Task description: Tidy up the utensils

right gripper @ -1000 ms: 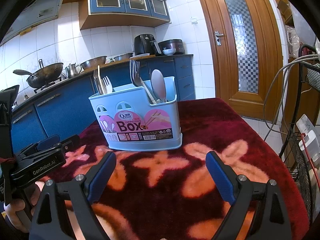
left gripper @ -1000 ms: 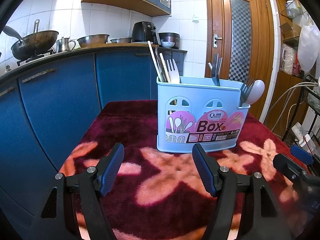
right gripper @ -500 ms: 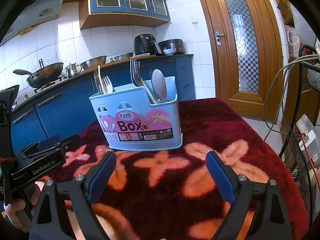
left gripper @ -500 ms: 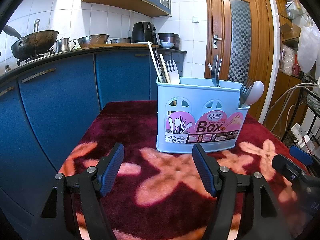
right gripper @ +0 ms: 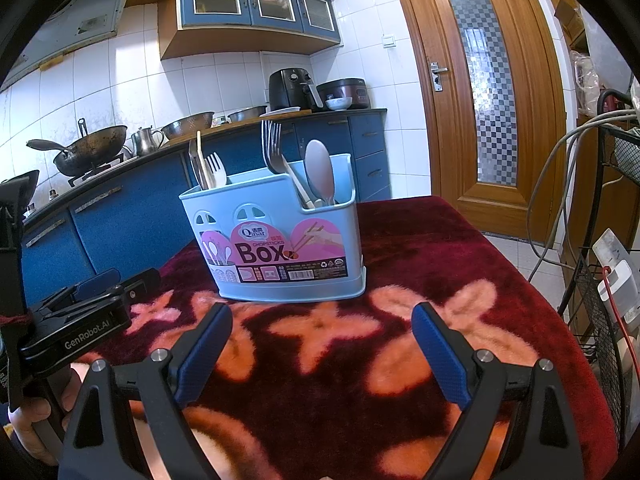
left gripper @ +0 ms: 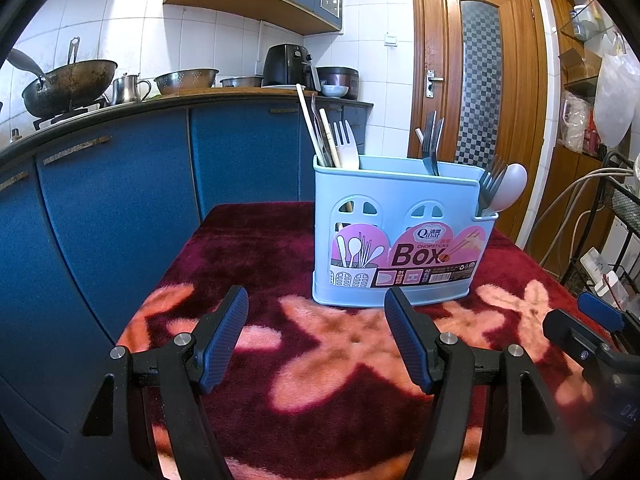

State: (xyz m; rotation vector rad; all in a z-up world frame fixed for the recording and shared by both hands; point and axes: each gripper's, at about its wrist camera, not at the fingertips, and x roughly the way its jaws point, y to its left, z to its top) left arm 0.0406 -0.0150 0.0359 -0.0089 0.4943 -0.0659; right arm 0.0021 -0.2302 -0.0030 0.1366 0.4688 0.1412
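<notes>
A light blue utensil box (left gripper: pixel 400 236) with a pink "Box" label stands upright on the red flowered table cloth (left gripper: pixel 320 344). It also shows in the right wrist view (right gripper: pixel 276 240). It holds chopsticks (left gripper: pixel 308 124) and a white fork (left gripper: pixel 347 146) at its left end, dark forks (left gripper: pixel 432 142) in the middle, and a fork with a grey spoon (left gripper: pixel 508 188) at its right end. My left gripper (left gripper: pixel 316 312) is open and empty, just in front of the box. My right gripper (right gripper: pixel 322 320) is open and empty, also in front of the box.
Blue kitchen cabinets (left gripper: pixel 120 208) run behind and left of the table, with a wok (left gripper: pixel 68 84) and pots on the counter. A wooden door (left gripper: pixel 476 92) stands behind. A wire rack with cables (right gripper: pixel 600 280) stands at the table's right edge.
</notes>
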